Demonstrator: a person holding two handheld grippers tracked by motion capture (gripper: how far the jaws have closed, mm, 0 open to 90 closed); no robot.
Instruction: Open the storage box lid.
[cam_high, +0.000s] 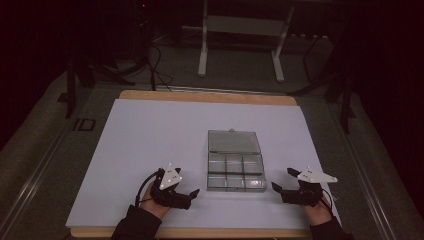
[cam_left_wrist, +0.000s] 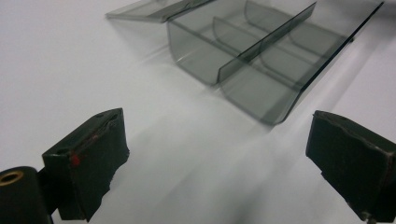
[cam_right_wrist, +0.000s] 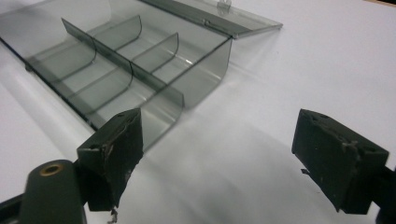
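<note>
High view: a clear plastic organizer box (cam_high: 235, 171) lies open near the middle of the white sheet (cam_high: 150, 135) that covers the table, its lid (cam_high: 233, 141) folded flat on the far side and its six compartments looking empty. The left gripper (cam_high: 188, 196) rests on the sheet just off the box's left front corner, and the right gripper (cam_high: 281, 181) sits just off its right front corner — neither touches the box. Both have their jaws spread wide and hold nothing.

Left gripper view looks between its jaws at the box (cam_left_wrist: 261, 60) a little way ahead, with bare sheet between. Right gripper view shows the box (cam_right_wrist: 126, 70) close beside one jaw, lid (cam_right_wrist: 224, 18) beyond, its latch tab sticking up.

By my reading this is the approach, before any contact. Closing the box looks the likely job — the next move would call for one gripper to reach past the tray to the lid's far edge and swing it over, while the other steadies the thin wall.

Nothing lies on the sheet near the box to block either hand; the white stand (cam_high: 240, 35) beyond the table is well away.
</note>
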